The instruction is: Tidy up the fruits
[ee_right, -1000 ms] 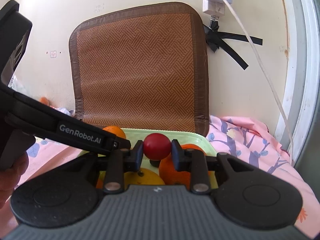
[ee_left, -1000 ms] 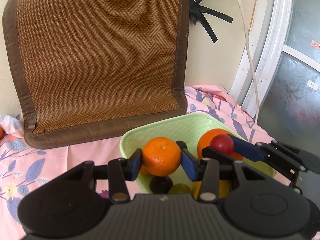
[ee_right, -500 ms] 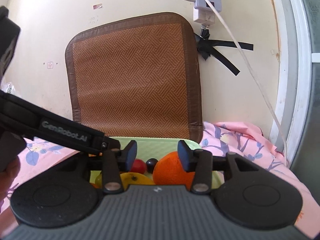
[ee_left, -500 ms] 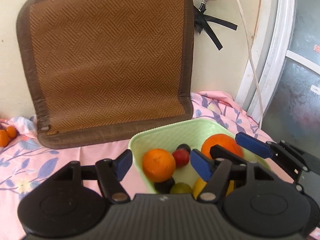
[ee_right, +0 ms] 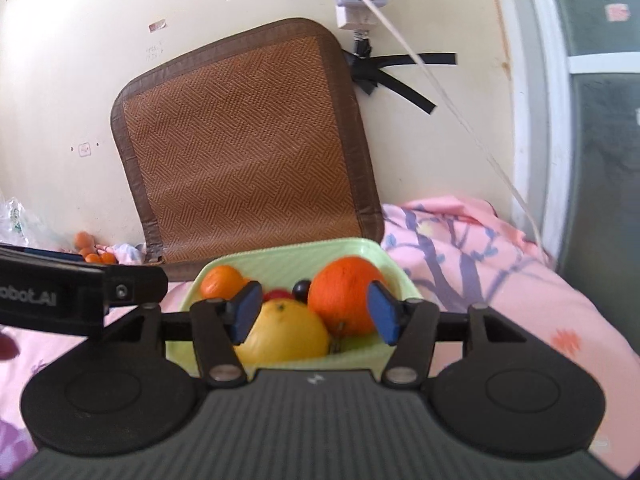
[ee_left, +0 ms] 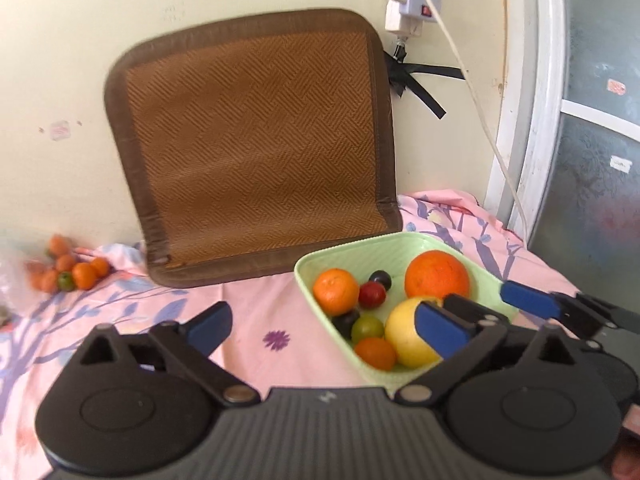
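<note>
1. Compared with one second ago: small orange [ee_left: 335, 291] no longer pinched by left gripper [ee_left: 324, 326], red fruit [ee_left: 371, 295] no longer pinched by right gripper [ee_right: 315, 312]; both now lying in green tray [ee_left: 360, 250]
2. Meaning for task: two deliveries judged complete; tray now carrying large orange [ee_left: 436, 275], yellow fruit [ee_left: 408, 336], green fruit [ee_left: 367, 328], dark fruits and a further small orange fruit at tray's 6 o'clock
3. Small orange sitting at tray's 9 o'clock, red fruit just beside it toward centre, large orange at 2 o'clock
4. Left gripper: jaws spread wide, holding nothing, touching nothing; drawn back and raised from tray, right pad showing in front of yellow fruit, contact not evident
5. Right gripper: jaws released, wide apart, empty; hovering at tray's 6 o'clock edge, framing yellow fruit and large orange without gripping either
6. Outstanding: cluster of loose small fruits [ee_left: 66, 272] on pink cloth [ee_left: 256, 320] at 9 o'clock of left view, well apart from tray, against wall beside woven mat [ee_left: 256, 140]
7. Judgement: next collection likely from that cluster; task part done
</note>
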The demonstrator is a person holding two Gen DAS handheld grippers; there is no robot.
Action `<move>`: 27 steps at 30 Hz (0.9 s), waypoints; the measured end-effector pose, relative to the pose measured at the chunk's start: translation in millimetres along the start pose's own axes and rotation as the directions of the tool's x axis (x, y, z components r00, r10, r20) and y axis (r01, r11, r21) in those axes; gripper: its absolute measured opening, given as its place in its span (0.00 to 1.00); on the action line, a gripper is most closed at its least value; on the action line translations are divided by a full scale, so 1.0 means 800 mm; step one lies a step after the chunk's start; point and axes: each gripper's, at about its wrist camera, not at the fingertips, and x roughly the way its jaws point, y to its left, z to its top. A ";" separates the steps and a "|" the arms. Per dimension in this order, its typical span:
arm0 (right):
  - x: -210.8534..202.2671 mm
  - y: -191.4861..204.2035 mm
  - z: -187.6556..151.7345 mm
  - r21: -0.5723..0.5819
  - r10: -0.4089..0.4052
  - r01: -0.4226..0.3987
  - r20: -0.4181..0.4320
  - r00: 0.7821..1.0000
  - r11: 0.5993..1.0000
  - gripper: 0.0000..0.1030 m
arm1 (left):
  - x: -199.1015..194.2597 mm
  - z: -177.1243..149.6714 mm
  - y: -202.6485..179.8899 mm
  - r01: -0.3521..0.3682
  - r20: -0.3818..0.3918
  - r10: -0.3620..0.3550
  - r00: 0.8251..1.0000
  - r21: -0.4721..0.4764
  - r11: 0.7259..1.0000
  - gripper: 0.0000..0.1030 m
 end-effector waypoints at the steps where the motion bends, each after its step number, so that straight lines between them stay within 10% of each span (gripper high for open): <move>1: -0.011 0.001 -0.003 0.013 -0.007 0.007 -0.003 1.000 1.000 0.59 | -0.008 -0.003 -0.002 -0.002 0.002 0.002 1.000 0.006 1.000 1.00; 6: -0.061 0.010 -0.021 0.095 -0.056 0.057 -0.014 0.998 0.994 0.76 | -0.052 -0.023 -0.008 -0.021 0.020 0.020 1.000 0.022 1.000 1.00; 27: -0.148 0.012 -0.056 0.202 -0.140 0.149 -0.059 0.988 0.968 0.87 | -0.146 -0.089 0.010 -0.069 0.012 0.070 0.997 -0.054 0.996 1.00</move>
